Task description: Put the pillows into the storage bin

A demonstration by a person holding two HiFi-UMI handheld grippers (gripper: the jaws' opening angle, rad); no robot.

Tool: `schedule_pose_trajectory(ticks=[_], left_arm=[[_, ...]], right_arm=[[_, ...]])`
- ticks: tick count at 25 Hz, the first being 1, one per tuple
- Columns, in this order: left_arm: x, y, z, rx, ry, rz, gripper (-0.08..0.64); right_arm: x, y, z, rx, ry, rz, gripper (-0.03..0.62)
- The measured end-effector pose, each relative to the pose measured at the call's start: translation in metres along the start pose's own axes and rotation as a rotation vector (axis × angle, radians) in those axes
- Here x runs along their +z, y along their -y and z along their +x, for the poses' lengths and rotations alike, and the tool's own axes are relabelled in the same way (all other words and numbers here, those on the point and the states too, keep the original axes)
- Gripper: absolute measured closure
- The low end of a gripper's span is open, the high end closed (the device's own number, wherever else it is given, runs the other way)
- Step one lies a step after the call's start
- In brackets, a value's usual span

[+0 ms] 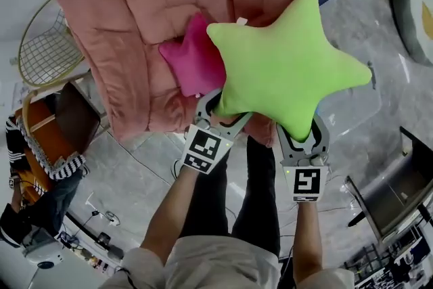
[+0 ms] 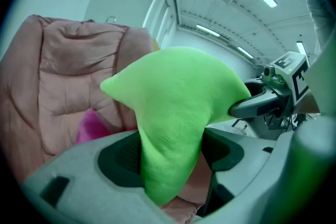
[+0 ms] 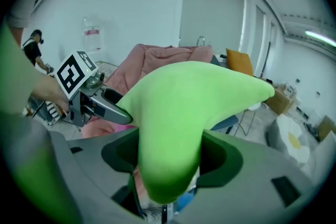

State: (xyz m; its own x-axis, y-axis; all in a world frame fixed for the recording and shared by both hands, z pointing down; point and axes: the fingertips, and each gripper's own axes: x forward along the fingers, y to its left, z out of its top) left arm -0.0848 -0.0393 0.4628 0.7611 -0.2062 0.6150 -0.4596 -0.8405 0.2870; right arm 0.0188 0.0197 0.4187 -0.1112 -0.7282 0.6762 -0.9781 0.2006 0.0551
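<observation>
Over pink chair (image 1: 135, 10), green star pillow (image 1: 284, 64), arms clamped in left tongs (image 1: 222, 112), right tongs (image 1: 302, 130)

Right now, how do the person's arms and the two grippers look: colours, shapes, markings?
The left gripper and right gripper are both pale grey, with curved fingers lined dark inside. Each carries a white cube with black square markers. A small green light shows beside the right one. The forearms are bare, and light sleeves end near the elbows.
</observation>
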Motion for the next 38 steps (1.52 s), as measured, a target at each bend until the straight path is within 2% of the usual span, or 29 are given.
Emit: schedule_pose_trajectory(ticks=[4,8,15,23,27,30,34,38], left_arm=[[0.014,0.048,0.038,-0.08,-0.065,0.154,0.229],[0.022,0.089,0.066,-0.163,-0.11,0.227,0.229],[0.019,0.164,0.115,-0.254,-0.178,0.284,0.229],[-0.004,0.244,0.186,-0.353,-0.288,0.352,0.229],[-0.011,0.265,0.195,-0.396,-0.339,0.411,0.225],[-0.003,0.278,0.198,-0.408,-0.331,0.419,0.225],[0.011,0.282,0.206,-0.41,-0.312,0.399,0.226],[0.002,0.282,0.216,-0.401,-0.331,0.378,0.227]], right_arm=[[-0.051,0.039,-0.032,-0.066,-0.017,0.209,0.301],[-0.077,0.067,-0.059,-0.134,-0.002,0.308,0.301],[-0.136,0.112,-0.107,-0.212,0.006,0.424,0.301],[-0.231,0.161,-0.14,-0.262,0.024,0.705,0.304],[-0.261,0.162,-0.149,-0.266,0.058,0.909,0.307],[-0.285,0.166,-0.154,-0.255,0.088,1.059,0.31],[-0.33,0.171,-0.148,-0.297,0.045,1.168,0.319],[-0.374,0.173,-0.131,-0.305,-0.012,1.26,0.321]])
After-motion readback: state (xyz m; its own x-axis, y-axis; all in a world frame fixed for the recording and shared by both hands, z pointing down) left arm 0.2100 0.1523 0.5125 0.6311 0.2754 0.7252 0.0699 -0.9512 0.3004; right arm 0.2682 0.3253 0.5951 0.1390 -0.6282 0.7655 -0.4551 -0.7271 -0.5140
